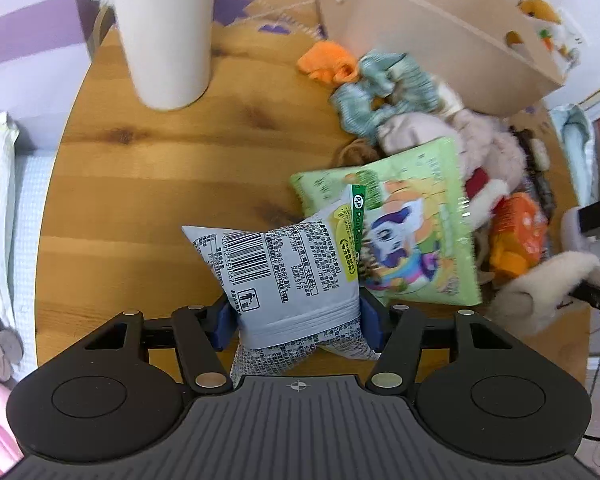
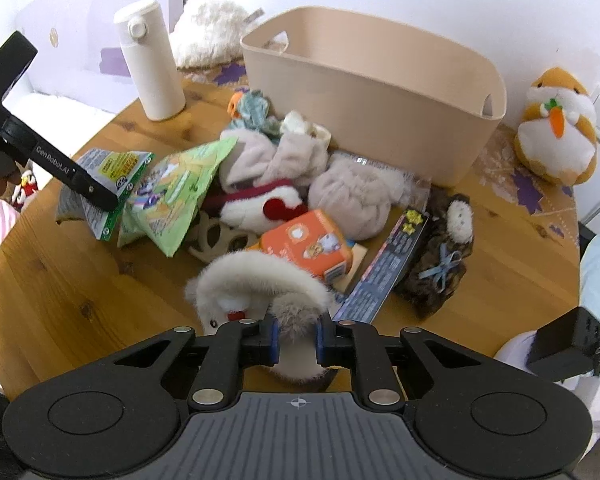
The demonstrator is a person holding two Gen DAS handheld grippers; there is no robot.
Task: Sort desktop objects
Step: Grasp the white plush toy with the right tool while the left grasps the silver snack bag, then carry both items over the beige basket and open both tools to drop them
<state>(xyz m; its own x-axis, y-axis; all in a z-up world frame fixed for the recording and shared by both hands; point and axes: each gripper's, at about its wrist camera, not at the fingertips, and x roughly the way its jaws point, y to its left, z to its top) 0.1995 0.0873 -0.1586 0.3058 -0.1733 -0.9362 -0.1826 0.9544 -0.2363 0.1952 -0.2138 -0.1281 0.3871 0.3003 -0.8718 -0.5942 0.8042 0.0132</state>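
Observation:
In the left wrist view my left gripper [image 1: 298, 320] is shut on a grey snack packet [image 1: 284, 264] with a barcode, and its blue pads pinch the packet's lower end. That packet overlaps a green cartoon snack bag [image 1: 404, 224]. The right wrist view shows the left gripper [image 2: 108, 200] and the grey snack packet [image 2: 112, 166] at the pile's left edge. My right gripper [image 2: 296, 344] is shut on a fluffy cream plush toy [image 2: 260, 280] at the pile's near edge. A beige basket [image 2: 380, 92] stands behind the pile.
On the round wooden table [image 2: 80, 280] lie a tall white bottle [image 2: 152, 60], an orange box [image 2: 308, 248], a dark flat pack [image 2: 388, 272], a brown fuzzy pouch [image 2: 440, 268], pale plush items [image 2: 352, 196], an orange sock [image 1: 328, 62] and a teal scrunchie [image 1: 380, 88]. A hamster plush [image 2: 556, 128] sits at the far right.

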